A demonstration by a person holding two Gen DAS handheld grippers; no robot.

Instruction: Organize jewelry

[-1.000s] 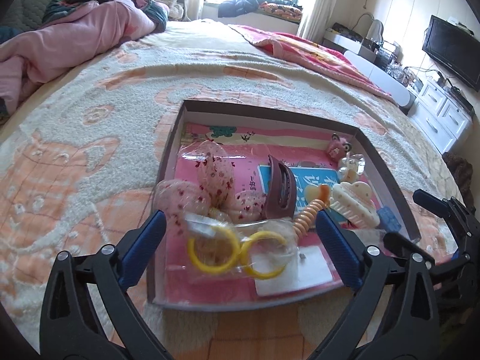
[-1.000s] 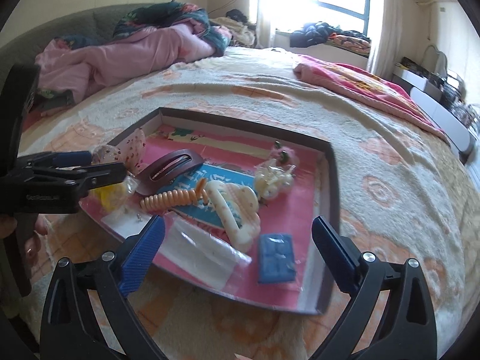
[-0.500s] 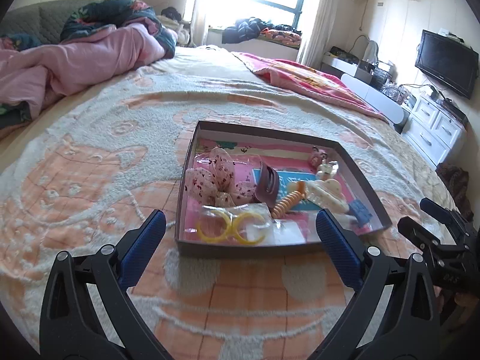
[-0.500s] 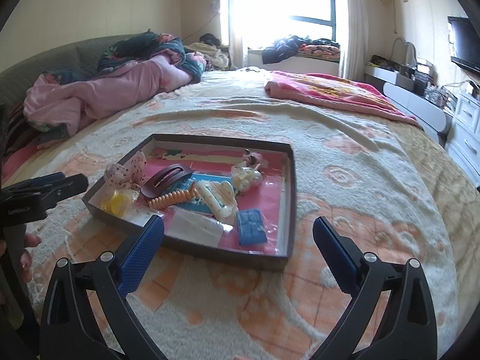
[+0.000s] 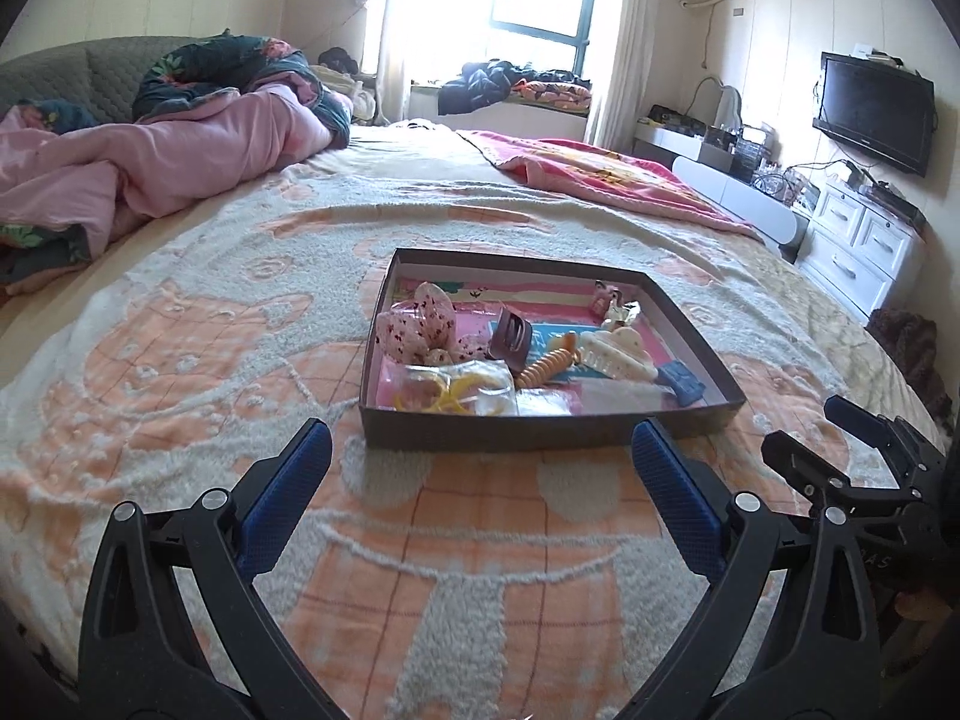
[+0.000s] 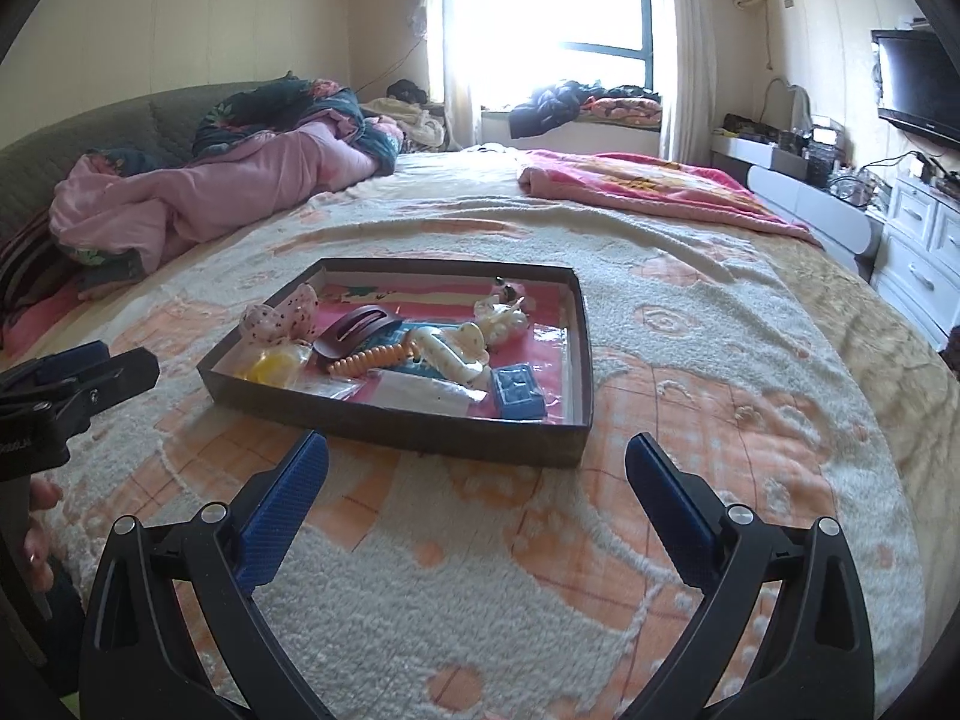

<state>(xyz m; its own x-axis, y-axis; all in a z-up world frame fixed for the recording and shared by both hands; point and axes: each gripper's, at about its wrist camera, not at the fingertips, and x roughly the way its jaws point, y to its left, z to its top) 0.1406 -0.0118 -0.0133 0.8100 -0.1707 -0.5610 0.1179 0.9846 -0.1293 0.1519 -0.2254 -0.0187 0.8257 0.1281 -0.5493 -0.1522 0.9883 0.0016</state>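
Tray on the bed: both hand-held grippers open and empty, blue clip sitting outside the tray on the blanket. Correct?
Not quite. The blue clip lies inside the tray, near its front right corner, not on the blanket; the right wrist view shows it. The rest holds: the left hand-held gripper and the right hand-held gripper are both open and empty, short of the tray.

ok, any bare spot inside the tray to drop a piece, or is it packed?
The tray is crowded on its left and middle: bow, brown clip, orange coil, cream claw clip, blue block. Bare pink floor lies along the right wall, beyond the blue block. The blanket before the tray is also free.
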